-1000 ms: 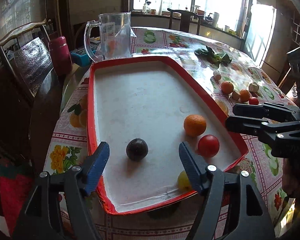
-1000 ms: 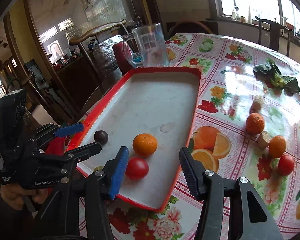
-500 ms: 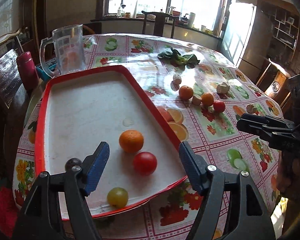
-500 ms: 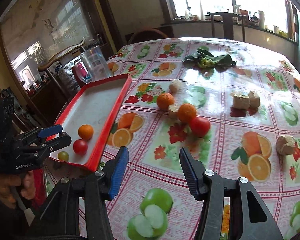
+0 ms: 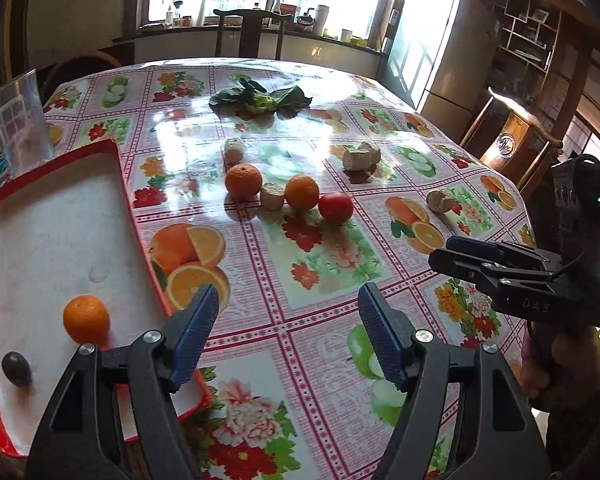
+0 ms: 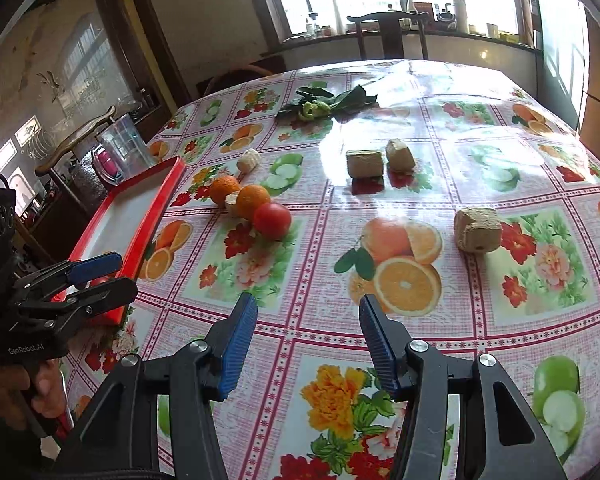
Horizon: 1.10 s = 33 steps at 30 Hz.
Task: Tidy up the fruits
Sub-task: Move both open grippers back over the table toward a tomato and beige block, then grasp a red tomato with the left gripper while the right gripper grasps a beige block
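On the table (image 5: 340, 280), beyond the tray (image 5: 124, 184), two oranges (image 5: 243, 181) (image 5: 301, 192) and a tomato (image 5: 335, 207) lay in a close row, with a pale lump (image 5: 272, 197) wedged between the oranges and touching them. One orange (image 5: 86, 319) and a dark fruit (image 5: 16, 368) already sat in the tray, well apart from the row. Both tools were empty: the left gripper (image 5: 288, 320) stood spread wide over the tray's near corner, and the right gripper (image 6: 308, 328) gaped over bare cloth, near none of the fruit.

The oranges looked firm, light and round, likely to roll on the glossy cloth, so a grip across the widest part from above seemed safest. The tomato probably had smooth, tender skin; a gentle squeeze at its middle would suit it. Crowding was the risk, since closing on one fruit could nudge its neighbour.
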Tool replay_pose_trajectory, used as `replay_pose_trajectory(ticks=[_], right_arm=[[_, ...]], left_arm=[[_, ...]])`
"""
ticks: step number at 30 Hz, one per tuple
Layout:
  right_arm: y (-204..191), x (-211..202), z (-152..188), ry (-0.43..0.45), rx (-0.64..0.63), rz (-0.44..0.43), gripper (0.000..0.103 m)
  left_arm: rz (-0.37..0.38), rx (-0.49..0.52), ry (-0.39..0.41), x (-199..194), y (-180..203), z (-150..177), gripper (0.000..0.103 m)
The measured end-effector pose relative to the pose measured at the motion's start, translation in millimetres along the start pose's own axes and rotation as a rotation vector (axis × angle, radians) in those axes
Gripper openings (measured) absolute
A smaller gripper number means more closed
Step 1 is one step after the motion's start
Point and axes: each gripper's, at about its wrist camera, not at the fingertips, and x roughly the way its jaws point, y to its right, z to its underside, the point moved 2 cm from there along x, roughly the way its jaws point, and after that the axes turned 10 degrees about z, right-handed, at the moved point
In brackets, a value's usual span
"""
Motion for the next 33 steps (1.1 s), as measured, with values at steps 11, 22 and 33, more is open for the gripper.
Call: replay_pose_trajectory(ticks=[11,22,33], right_arm=[[54,8,-17,0.051,0.019,0.188,0.061],[83,43,-39,0.030,0.025,0.282,0.061],[81,52,-42,0.008,0.039,0.257,0.028]], left_arm=[[0.039,-0.020,-0.041,56,26,-29,0.072],[-0.011,-0.040,-0.051,108,25,-56,0.072],[-0.088,0.037,-0.002,105,17,-57,0.042]])
